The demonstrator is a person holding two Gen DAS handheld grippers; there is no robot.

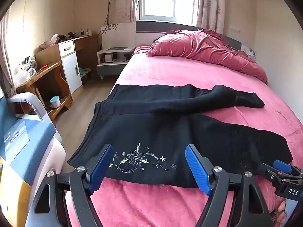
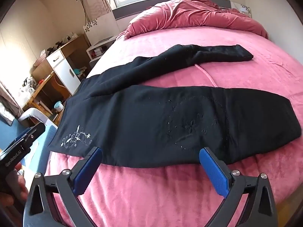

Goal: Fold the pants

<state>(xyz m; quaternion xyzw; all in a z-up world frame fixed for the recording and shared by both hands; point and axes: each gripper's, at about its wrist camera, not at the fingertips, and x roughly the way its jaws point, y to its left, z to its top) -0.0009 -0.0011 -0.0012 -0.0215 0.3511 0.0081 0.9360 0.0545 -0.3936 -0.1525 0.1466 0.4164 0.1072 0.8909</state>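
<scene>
Black pants lie spread flat across a pink bed, both tools hovering spread at the near edge.

The bed [image 1: 170,71] is the largest thing, covered in a plush, fuzzy pink blanket, with a crumpled, velvety dark-pink duvet [image 1: 204,47] heaped at the far end. The pants [image 1: 170,128] are soft matte black knit, waistband at the left bed edge, two long legs running right; the far leg tapers and wrinkles, the near leg lies broad and smooth. A silvery floral embroidery [image 1: 140,159] curls near the waist. The left tool [image 1: 149,168] has its ribbed blue pads wide apart over the embroidery, pinching nothing. The right tool [image 2: 151,167] is likewise spread, empty, at the near leg's hem edge.
</scene>
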